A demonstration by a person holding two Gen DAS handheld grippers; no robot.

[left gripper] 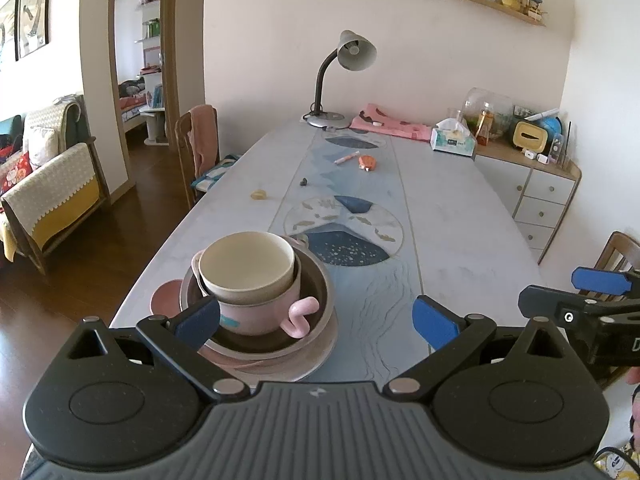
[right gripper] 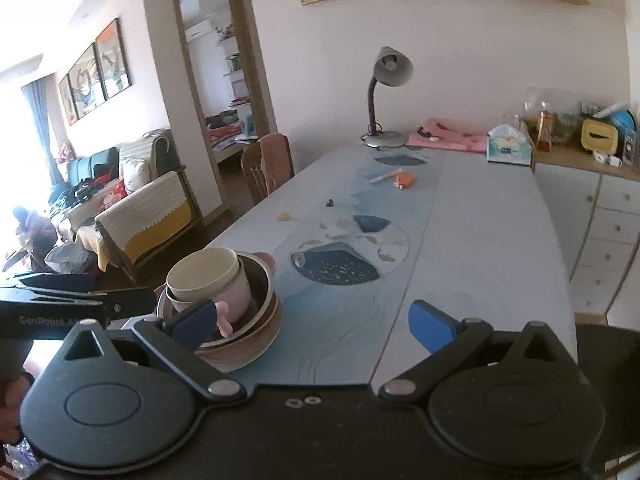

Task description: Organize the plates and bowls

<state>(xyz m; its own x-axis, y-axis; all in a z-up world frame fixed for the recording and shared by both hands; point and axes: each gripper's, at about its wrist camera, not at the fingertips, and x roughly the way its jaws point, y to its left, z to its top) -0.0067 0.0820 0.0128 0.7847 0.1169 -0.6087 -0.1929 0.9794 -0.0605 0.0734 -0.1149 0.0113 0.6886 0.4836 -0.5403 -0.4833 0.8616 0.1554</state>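
Both grippers wide open, nothing held: left gripper (left gripper: 316, 322), right gripper (right gripper: 314, 322). Stacked dishes (left gripper: 256, 292) on desk (left gripper: 460, 220), just past each left finger.

This is a home, an open dining and living room. A long tabletop (left gripper: 448, 208) with a blue patterned runner (left gripper: 352, 216) stands against the wall, with wooden chairs (left gripper: 192, 148) beside it. A desk lamp (left gripper: 340, 76), a tissue box (left gripper: 454, 140) and a white drawer cabinet (left gripper: 536, 196) are near the far end. Framed pictures (right gripper: 96, 68) hang on the walls, a sofa (left gripper: 52, 184) with cushions stands on the wooden floor (left gripper: 100, 264), and a doorway (right gripper: 216, 92) opens to a bedroom.
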